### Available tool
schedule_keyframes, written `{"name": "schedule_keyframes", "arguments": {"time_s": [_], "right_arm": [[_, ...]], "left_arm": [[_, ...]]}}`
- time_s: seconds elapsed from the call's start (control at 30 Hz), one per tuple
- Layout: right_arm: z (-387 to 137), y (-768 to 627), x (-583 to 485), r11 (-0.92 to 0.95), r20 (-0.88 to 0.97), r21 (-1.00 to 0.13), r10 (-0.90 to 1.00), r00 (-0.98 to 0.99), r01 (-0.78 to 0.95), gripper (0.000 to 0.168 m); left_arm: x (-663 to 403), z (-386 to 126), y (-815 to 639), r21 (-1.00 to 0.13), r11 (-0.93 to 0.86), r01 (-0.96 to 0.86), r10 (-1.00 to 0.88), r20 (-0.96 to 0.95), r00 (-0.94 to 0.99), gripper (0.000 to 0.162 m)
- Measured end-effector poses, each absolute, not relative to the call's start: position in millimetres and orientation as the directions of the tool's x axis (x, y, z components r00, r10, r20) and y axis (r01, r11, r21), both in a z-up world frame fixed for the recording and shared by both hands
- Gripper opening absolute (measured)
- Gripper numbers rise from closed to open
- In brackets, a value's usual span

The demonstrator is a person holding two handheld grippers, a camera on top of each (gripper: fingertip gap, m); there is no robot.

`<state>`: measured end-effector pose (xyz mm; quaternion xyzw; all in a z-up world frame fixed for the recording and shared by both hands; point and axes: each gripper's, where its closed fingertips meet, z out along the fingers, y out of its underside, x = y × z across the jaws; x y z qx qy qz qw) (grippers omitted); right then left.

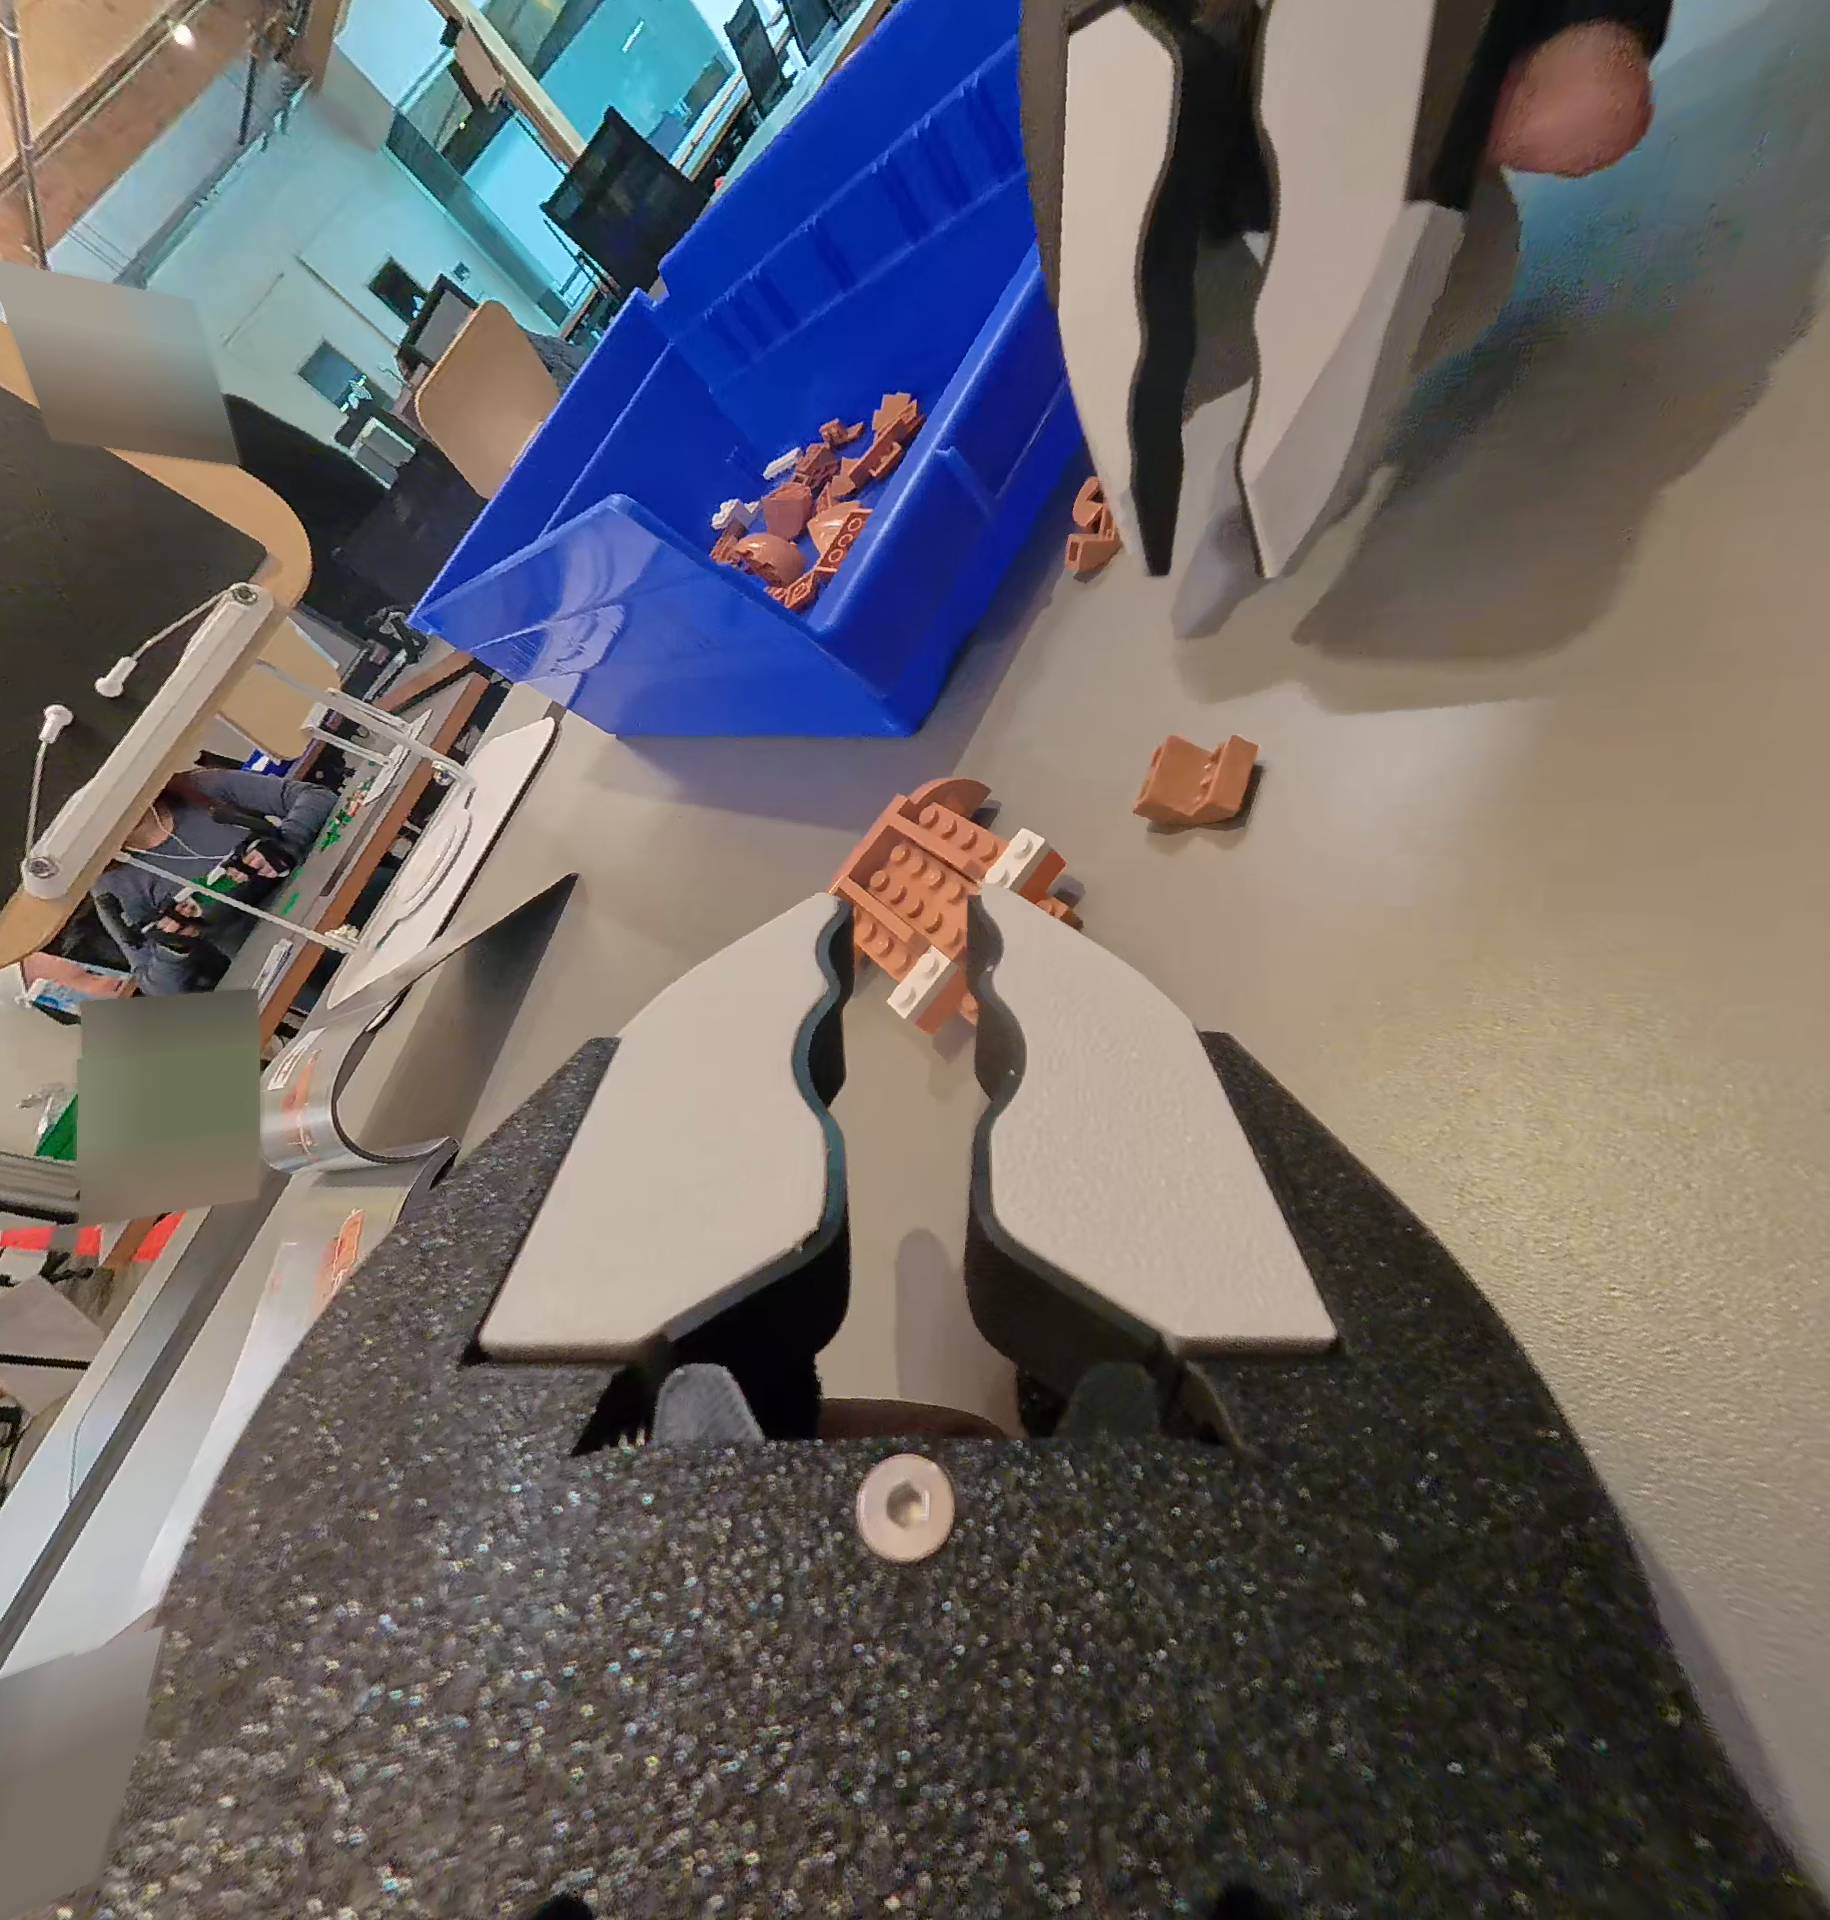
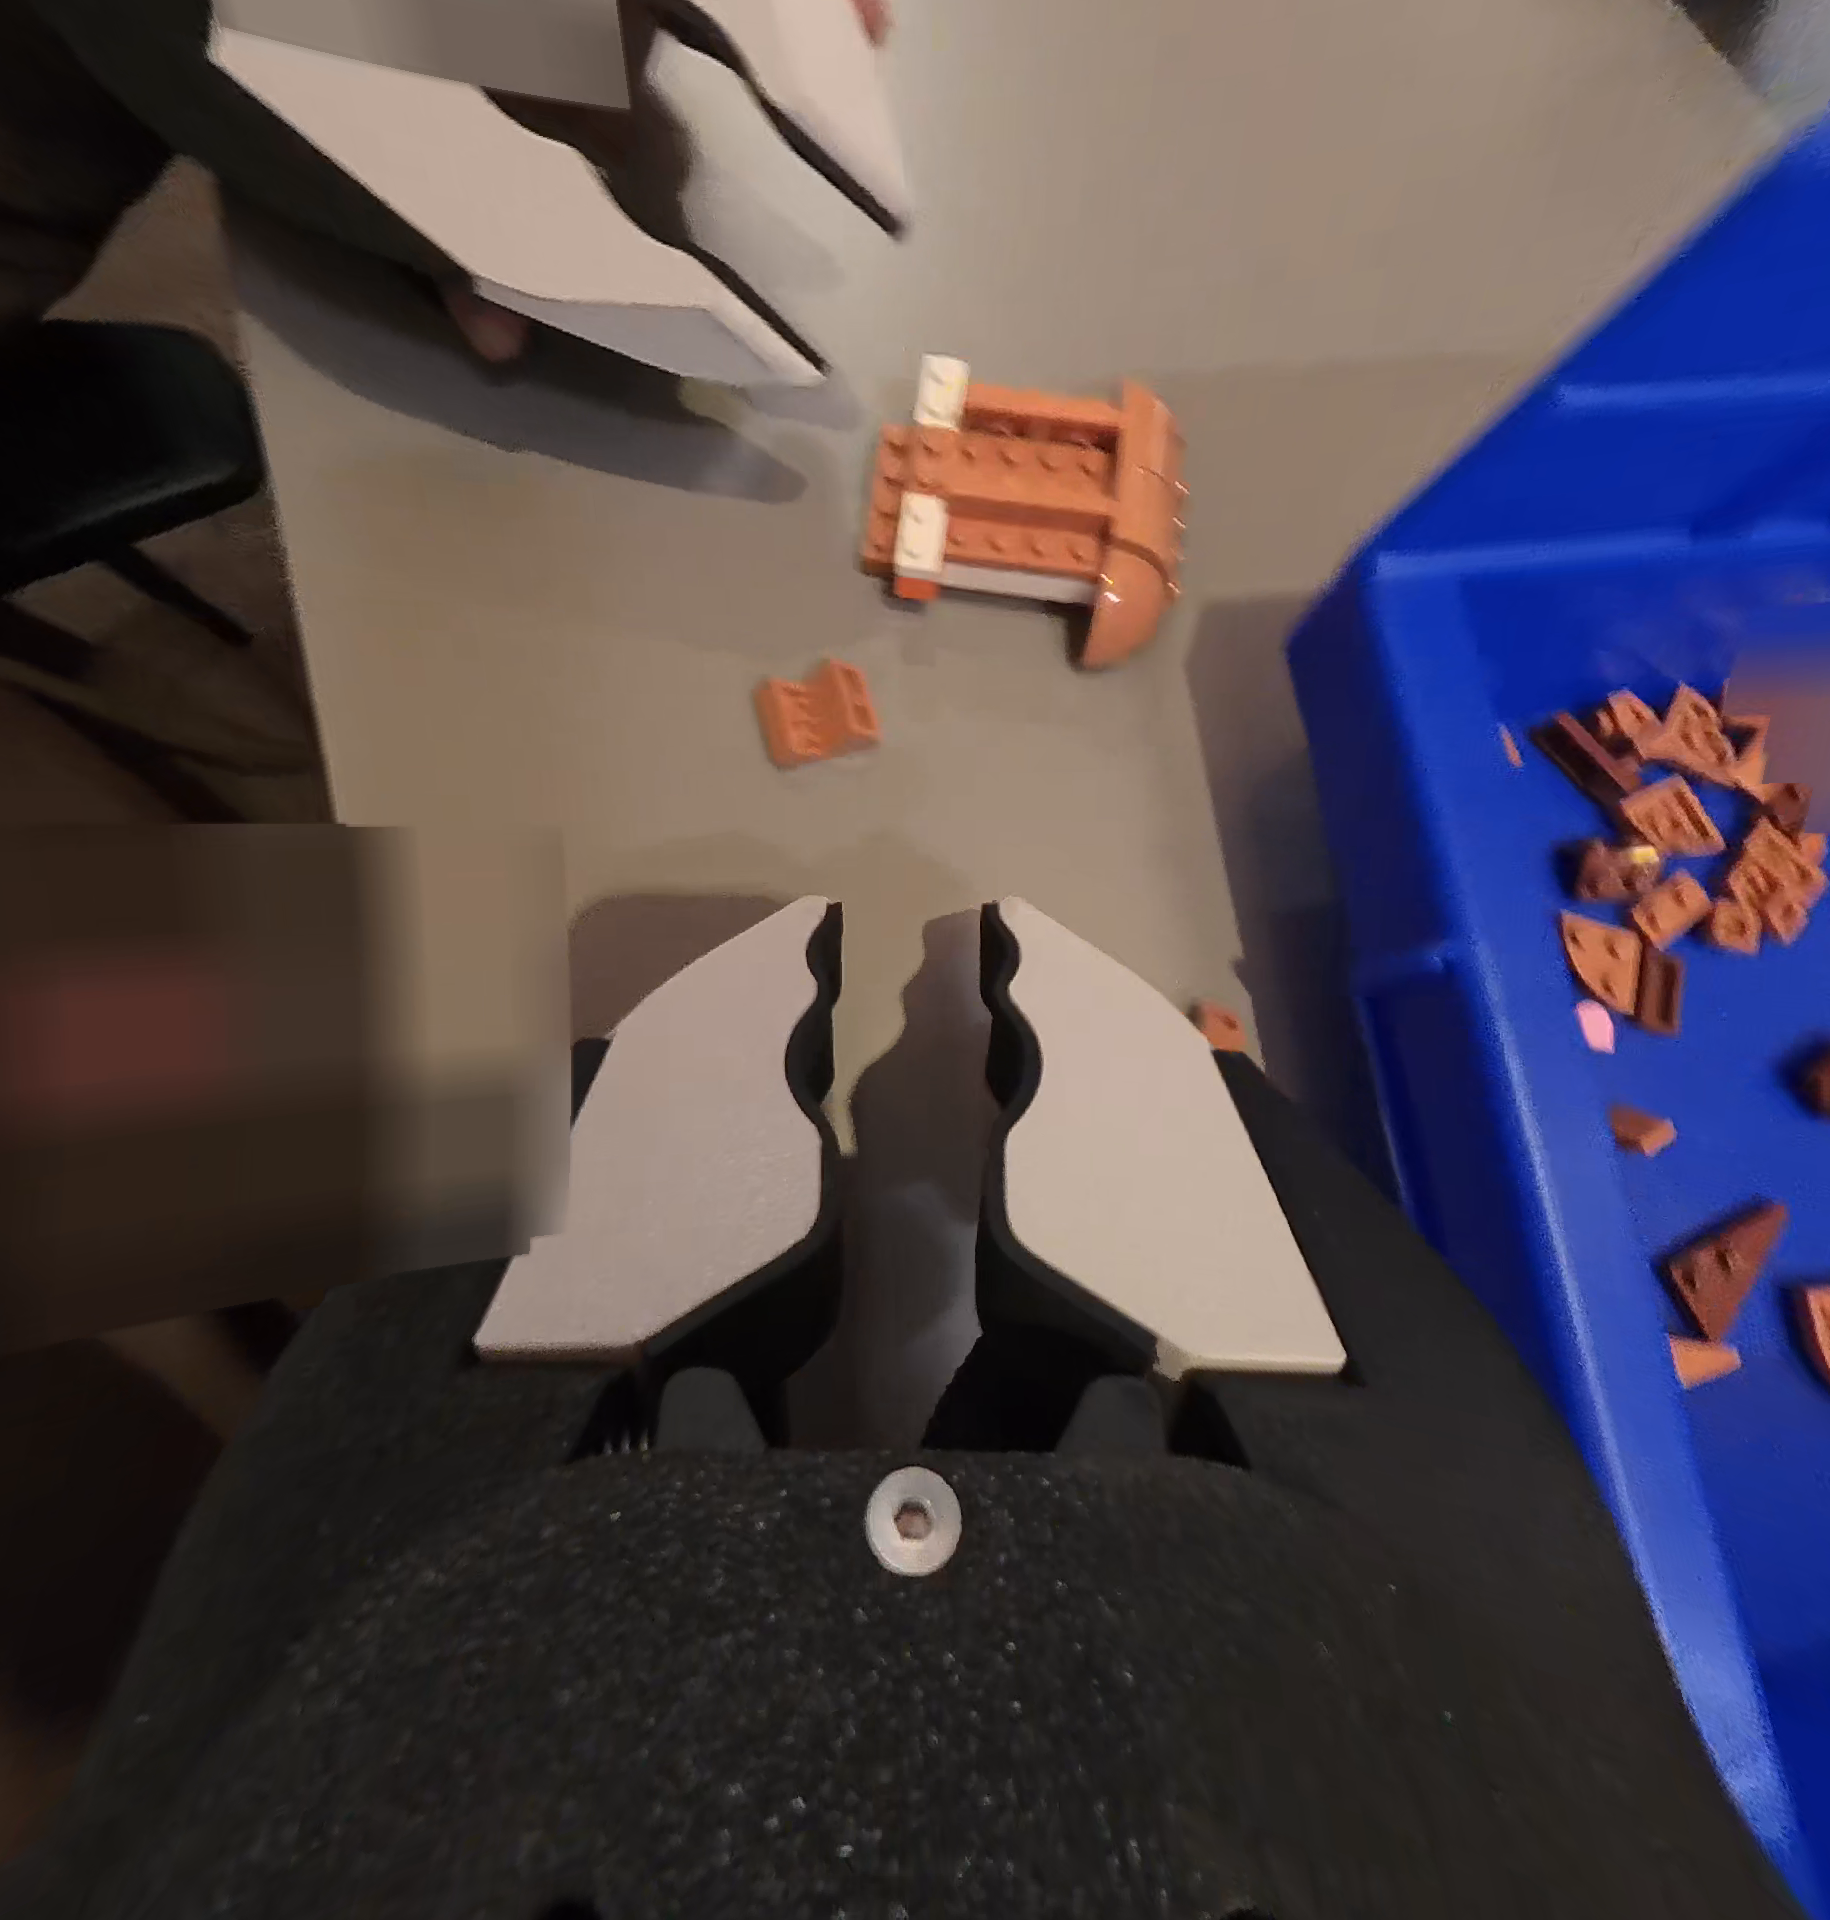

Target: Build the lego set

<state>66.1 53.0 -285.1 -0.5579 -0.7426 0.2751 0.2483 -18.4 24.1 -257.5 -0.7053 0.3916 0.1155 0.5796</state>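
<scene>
Both tongs stand with jaws apart and empty: the left gripper (image 1: 911,914) hangs just over the near end of the partly built brown lego model with two white bricks (image 1: 937,894), no contact evident; the right gripper (image 2: 911,920) hovers above bare grey tabletop (image 2: 1046,208). Only the left wrist view shows the room to the left, with a seated person (image 1: 204,842) at a far table. Only the right wrist view shows the model whole, with its rounded end facing the bin. A small brown bracket piece (image 2: 817,712) lies loose between model and right gripper. To the right, the blue plastic bin (image 2: 1462,831) holds scattered loose brown plates and wedges (image 2: 1700,842); one small brown piece (image 2: 1217,1023) lies on the table just outside its wall
</scene>
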Motion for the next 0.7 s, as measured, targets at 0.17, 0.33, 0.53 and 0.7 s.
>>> {"name": "schedule_keyframes", "arguments": {"time_s": [0.17,0.33,0.53,0.7], "right_arm": [[-281.9,29.7,47.5,0.336,0.101,-0.695,0.921,-0.376,0.635,0.029],[-285.9,21.9,37.2,0.41,0.137,-0.664,0.889,-0.437,0.626,0.033],[-297.0,19.5,34.9,0.429,0.122,-0.607,0.882,-0.456,0.669,0.029],[-297.9,18.6,30.7,0.376,0.062,-0.612,0.9,-0.432,0.695,0.019]], "left_arm": [[-16.6,-259.3,23.0,-0.731,-0.024,-0.682,-0.445,-0.602,0.662,0.021],[-13.8,-261.4,21.1,-0.733,-0.022,-0.68,-0.478,-0.59,0.651,0.022],[-13.5,-260.3,20.5,-0.742,-0.019,-0.67,-0.485,-0.579,0.655,0.022],[-13.5,-259.5,20.2,-0.747,-0.017,-0.665,-0.487,-0.574,0.658,0.022]]}}
